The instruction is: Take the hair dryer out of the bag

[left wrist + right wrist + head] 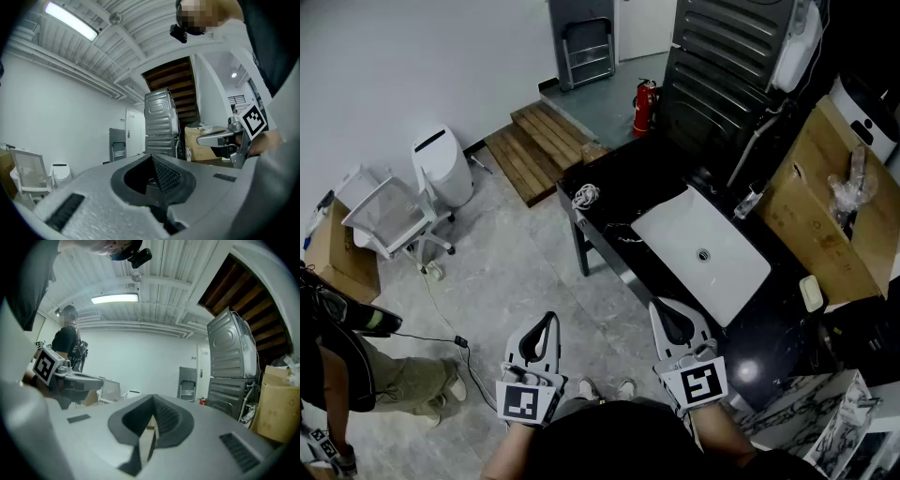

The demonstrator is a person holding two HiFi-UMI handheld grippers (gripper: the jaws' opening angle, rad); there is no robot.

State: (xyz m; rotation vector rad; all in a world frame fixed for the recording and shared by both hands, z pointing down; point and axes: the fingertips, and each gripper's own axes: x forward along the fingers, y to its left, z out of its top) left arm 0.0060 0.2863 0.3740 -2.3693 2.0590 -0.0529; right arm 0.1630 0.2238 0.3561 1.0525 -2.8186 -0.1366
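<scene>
Black desk [619,183] w/ a white sink basin [675,234] set in its top dominates the room, a cardboard box [806,206] topped w/ crumpled clear plastic [847,192] just beside its right end. Nearer the camera, held level side by side above the grey floor [534,272], L tool [550,317] & R tool [659,305] each have jaws pressed together w/ nothing between them. The hair dryer & bag can't be picked out in any view.

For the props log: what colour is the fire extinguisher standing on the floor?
The fire extinguisher is red; it shows best in the head view.
</scene>
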